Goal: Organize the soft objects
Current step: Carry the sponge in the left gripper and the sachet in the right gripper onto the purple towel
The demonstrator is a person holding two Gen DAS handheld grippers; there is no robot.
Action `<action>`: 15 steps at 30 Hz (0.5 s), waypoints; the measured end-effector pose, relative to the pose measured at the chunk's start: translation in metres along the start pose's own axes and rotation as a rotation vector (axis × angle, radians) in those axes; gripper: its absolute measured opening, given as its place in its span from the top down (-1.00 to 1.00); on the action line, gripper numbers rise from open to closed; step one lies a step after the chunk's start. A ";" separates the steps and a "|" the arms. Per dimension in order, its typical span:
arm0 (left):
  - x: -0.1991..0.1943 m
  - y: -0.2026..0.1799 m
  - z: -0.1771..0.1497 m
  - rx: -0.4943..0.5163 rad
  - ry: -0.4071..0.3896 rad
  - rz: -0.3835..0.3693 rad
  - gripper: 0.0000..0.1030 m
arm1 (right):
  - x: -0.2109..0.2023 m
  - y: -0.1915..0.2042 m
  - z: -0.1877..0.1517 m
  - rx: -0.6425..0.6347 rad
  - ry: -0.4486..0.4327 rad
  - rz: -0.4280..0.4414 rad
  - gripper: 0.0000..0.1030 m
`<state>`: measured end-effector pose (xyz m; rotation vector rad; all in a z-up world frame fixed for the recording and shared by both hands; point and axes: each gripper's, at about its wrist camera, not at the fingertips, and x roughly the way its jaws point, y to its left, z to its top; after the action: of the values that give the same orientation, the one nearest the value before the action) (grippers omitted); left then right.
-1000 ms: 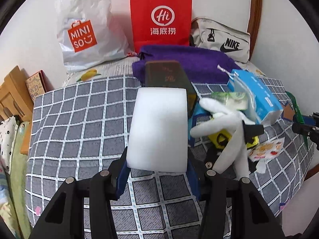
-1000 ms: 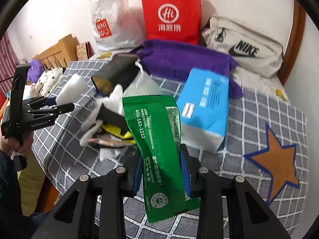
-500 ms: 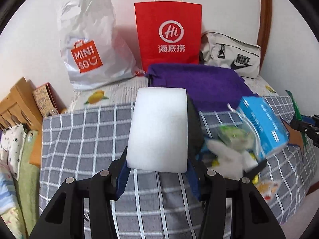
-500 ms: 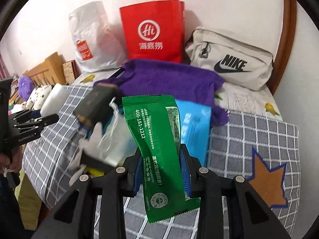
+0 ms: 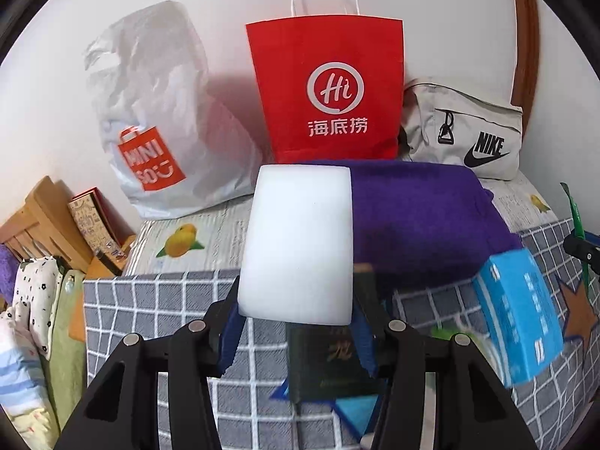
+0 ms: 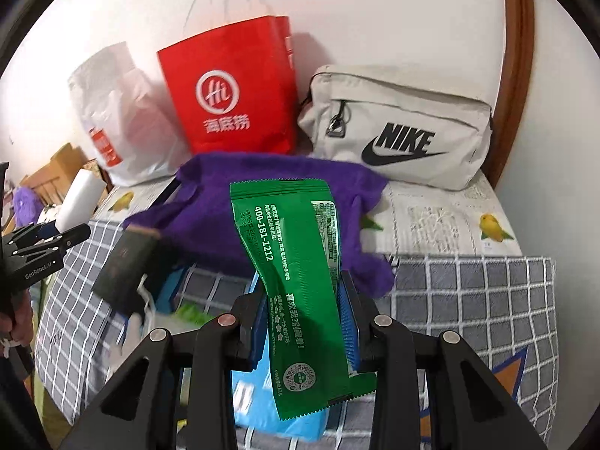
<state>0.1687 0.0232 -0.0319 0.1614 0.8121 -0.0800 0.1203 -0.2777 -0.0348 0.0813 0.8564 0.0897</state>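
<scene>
Two things are up in the air, one in each set of tongs. The left gripper (image 5: 298,332) has its blue pads pressed on a soft white foam block (image 5: 298,242), part way closed. The right gripper (image 6: 305,320) is squeezed on a shiny green plastic packet (image 6: 296,273).

Both are held above the grey checked blanket (image 5: 150,311) on the bed, facing the far edge by the wall. A red paper bag (image 5: 326,90), a white plastic shopping bag (image 5: 165,120) and a pale grey zip pouch (image 5: 465,131) stand there, behind a fuzzy purple towel (image 5: 423,210).

I think the carrying step is on. Next, each thing needs to go over a bag's open top, then the tongs let go. Which bag, I cannot tell.
</scene>
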 end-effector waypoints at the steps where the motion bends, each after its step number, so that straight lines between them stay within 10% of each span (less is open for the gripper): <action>1: 0.003 -0.002 0.003 0.002 0.000 -0.004 0.06 | 0.003 -0.001 0.003 0.005 0.000 0.000 0.35; 15: 0.056 -0.012 0.045 0.018 0.051 -0.025 0.06 | 0.058 -0.010 0.044 0.024 0.039 -0.009 0.35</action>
<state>0.2376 0.0028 -0.0434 0.1707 0.8650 -0.1070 0.1916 -0.2827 -0.0504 0.0979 0.8965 0.0728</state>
